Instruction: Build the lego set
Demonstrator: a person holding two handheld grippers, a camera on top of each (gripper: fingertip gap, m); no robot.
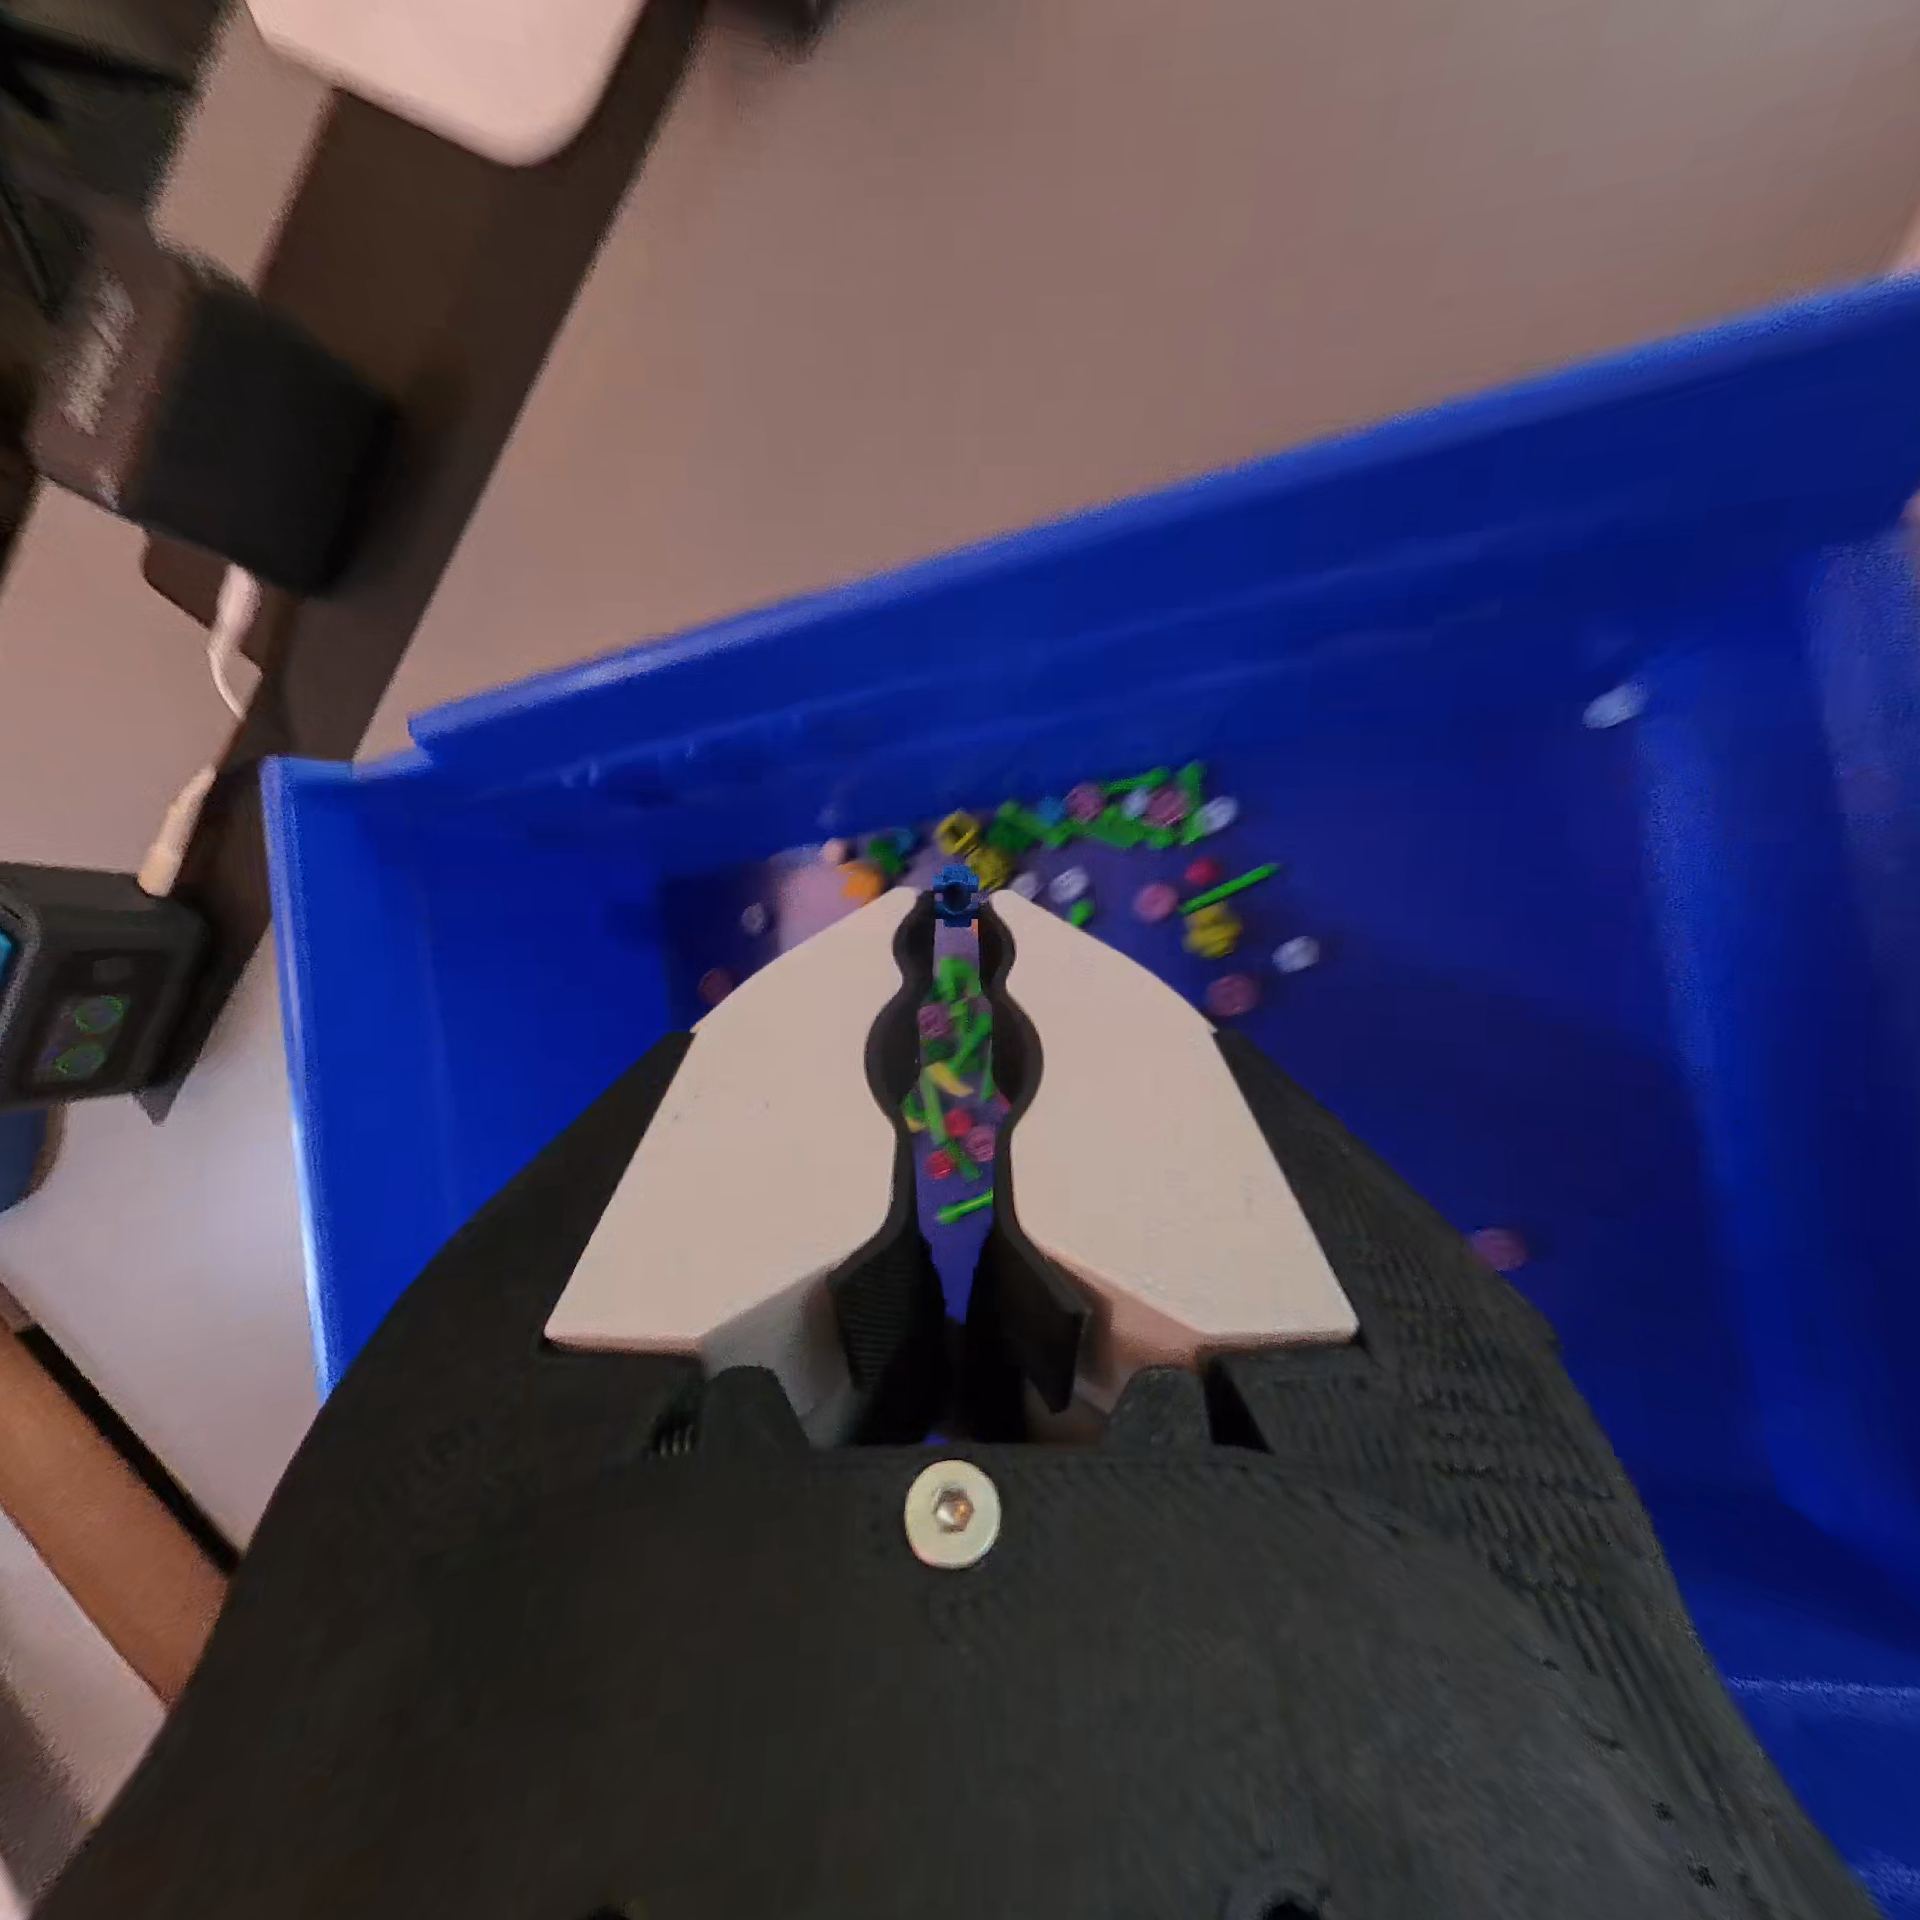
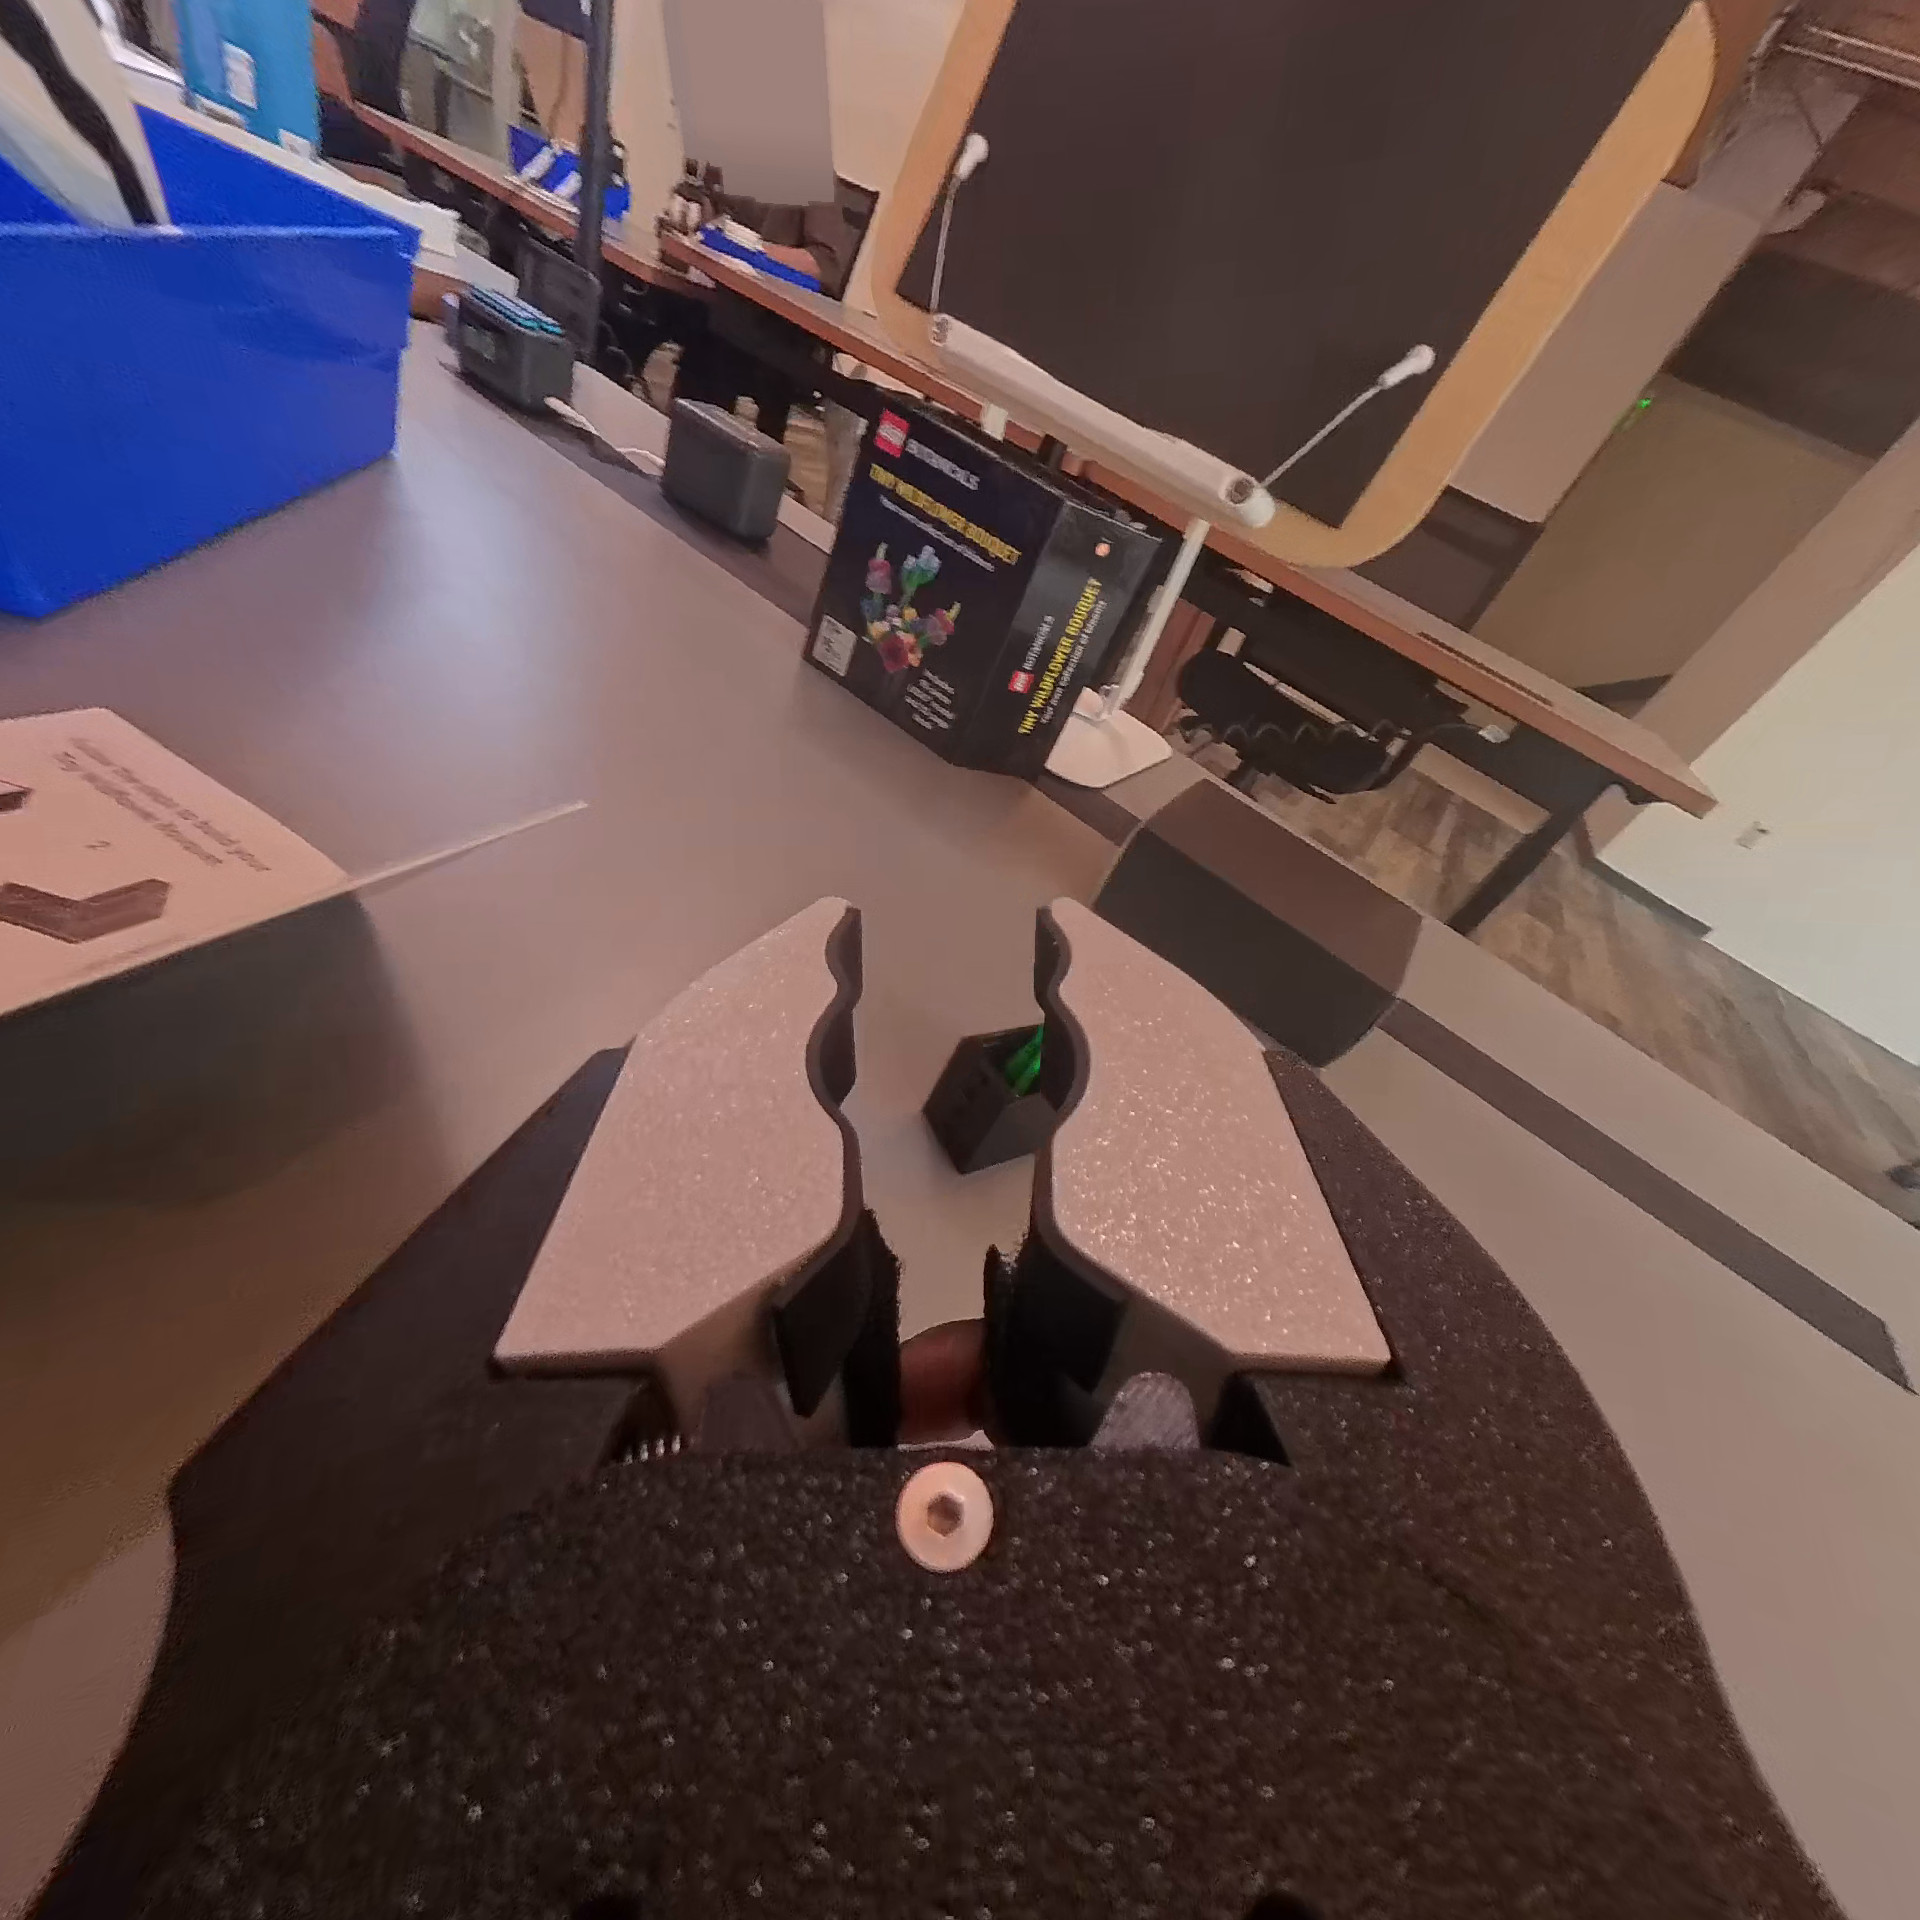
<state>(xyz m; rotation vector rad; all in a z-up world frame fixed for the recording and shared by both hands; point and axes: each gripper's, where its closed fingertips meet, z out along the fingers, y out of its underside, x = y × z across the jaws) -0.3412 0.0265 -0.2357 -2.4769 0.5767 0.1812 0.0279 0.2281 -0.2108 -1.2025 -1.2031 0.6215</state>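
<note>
1. A small blue lego piece sits pinched at the very tips of the left hand-held gripper, whose two pale fingers are closed together on it.
2. That piece is held above the inside of a blue bin, over a scatter of loose lego pieces lying on the bin floor: green sticks, pink round bits, yellow and white ones, blurred by motion.
3. The loose pieces gather toward the far side of the bin, close to its far wall; more of them show through the slot between the gripper's fingers.
4. The right hand-held gripper hangs low over the grey tabletop with its fingers apart and nothing between them.
5. Just beyond its right finger stands a small black holder on the tabletop, with something green in it, partly hidden by the finger.
6. Farther off, right of centre, a dark lego box with a flower picture stands upright near the tabletop's far edge.
7. To the near left lies an open instruction booklet; the blue bin shows at far left in the right wrist view.
8. A dark grey box-like device rests on the tabletop left of the lego box.
</note>
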